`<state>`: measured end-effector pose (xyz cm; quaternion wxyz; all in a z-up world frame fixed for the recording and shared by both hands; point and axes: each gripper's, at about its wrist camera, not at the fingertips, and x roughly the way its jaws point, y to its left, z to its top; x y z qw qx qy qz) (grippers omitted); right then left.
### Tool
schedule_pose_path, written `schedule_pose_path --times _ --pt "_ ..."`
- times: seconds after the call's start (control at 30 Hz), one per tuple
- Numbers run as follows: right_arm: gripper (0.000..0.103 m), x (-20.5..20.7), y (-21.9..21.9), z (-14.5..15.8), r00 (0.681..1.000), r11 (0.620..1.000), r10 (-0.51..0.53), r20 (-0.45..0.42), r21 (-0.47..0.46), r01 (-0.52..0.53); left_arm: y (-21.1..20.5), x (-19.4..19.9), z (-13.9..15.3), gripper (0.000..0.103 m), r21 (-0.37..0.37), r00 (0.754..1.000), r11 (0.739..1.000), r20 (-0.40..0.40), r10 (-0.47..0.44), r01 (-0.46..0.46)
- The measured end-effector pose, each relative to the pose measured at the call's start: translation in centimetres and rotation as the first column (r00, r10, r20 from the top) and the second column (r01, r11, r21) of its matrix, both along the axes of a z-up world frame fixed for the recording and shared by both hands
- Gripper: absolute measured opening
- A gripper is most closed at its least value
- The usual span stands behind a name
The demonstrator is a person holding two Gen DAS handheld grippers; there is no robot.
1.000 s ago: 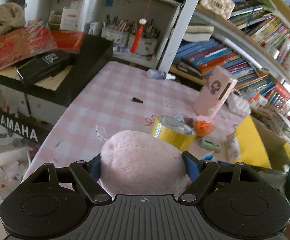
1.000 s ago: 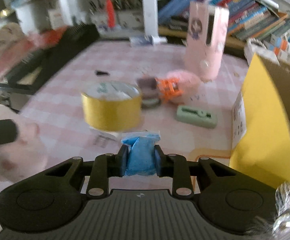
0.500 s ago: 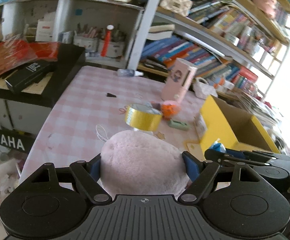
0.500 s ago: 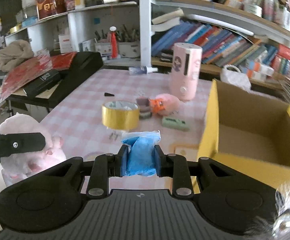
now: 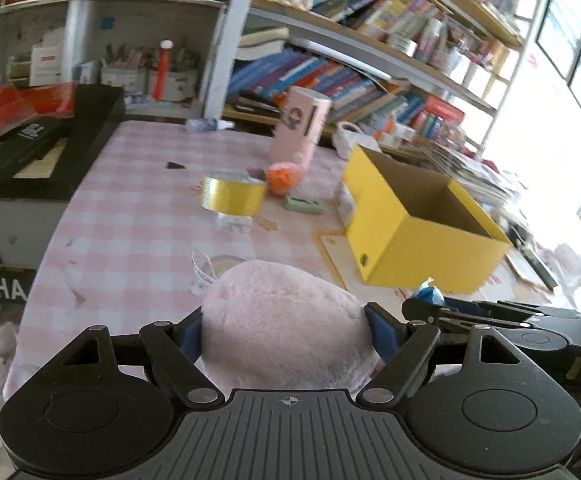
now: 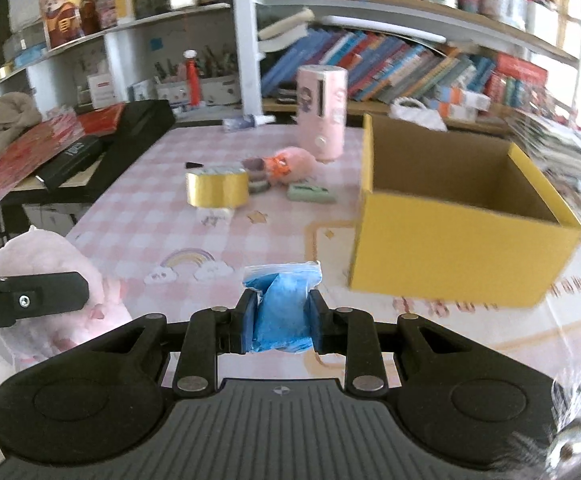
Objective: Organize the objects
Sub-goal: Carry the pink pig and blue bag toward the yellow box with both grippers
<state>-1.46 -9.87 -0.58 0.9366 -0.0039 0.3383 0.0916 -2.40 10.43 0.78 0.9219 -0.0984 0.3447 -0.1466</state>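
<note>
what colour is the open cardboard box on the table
Bright yellow outside, plain brown cardboard inside. The box shows best in the right wrist view.

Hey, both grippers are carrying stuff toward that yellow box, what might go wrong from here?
1. The right gripper pinches the blue bag by its lower part only; the thin plastic might slip out before reaching the yellow box.
2. The pink plush toy is bulky and soft in the left gripper; it may catch on the box wall.
3. The grippers are side by side, so they might collide over the opening.
</note>
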Motion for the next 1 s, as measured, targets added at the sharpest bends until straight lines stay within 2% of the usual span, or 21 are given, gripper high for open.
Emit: schedule_pose_path --times 0.27,0.63,1.0 --pt "0.025 -3.8 -2.7 -1.0 0.992 0.992 -0.122 -0.034 0.018 0.123 -2.7 -1.4 -0.3 0.081 0.012 0.992 0.992 -0.007 -0.125 0.125" --pt "0.025 -6.9 -6.8 -1.3 0.955 0.956 -0.292 -0.049 0.030 0.293 -6.6 -1.7 0.0 0.081 0.035 0.961 0.960 0.013 -0.278 0.277" --pt "0.025 -7.8 -9.4 -1.6 0.927 0.929 -0.366 -0.078 0.029 0.369 -8.9 -1.2 -0.2 0.081 0.033 0.939 0.938 0.007 -0.344 0.344"
